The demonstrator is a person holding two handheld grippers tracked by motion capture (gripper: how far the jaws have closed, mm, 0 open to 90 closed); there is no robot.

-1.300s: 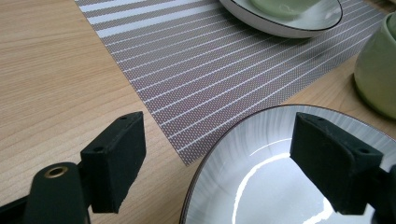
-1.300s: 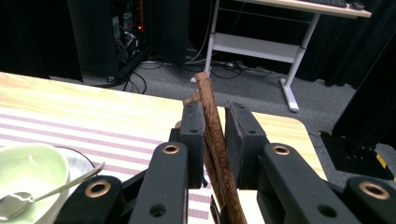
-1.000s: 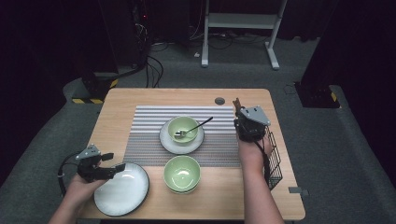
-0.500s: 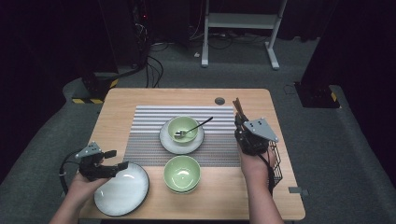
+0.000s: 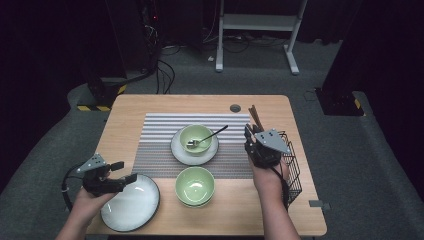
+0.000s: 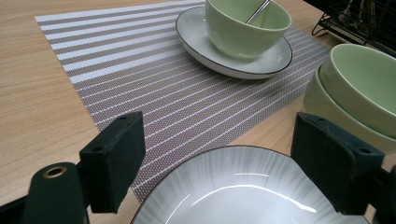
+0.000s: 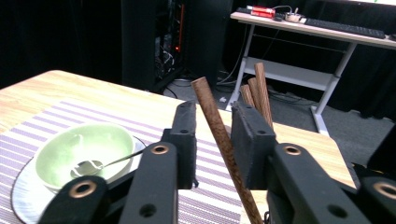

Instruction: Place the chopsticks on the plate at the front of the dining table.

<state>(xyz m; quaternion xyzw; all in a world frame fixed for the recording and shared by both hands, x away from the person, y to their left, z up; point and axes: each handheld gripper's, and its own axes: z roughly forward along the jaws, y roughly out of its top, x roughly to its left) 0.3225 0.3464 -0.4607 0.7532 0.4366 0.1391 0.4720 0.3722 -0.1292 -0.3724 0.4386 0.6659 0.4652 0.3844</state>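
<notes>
Chopstick [image 7: 219, 135]: dark brown wood, round-ended, stood steeply tilted between the jaws of the right gripper [image 7: 212, 140], pinched there, its blunt top above the jaw tips. More brown chopsticks [image 7: 257, 93] rose just behind it; from the high view they stuck up from the far end of the black wire basket [image 5: 292, 162], which sat at the table's right edge, right of the striped placemat [image 5: 160, 145].
</notes>
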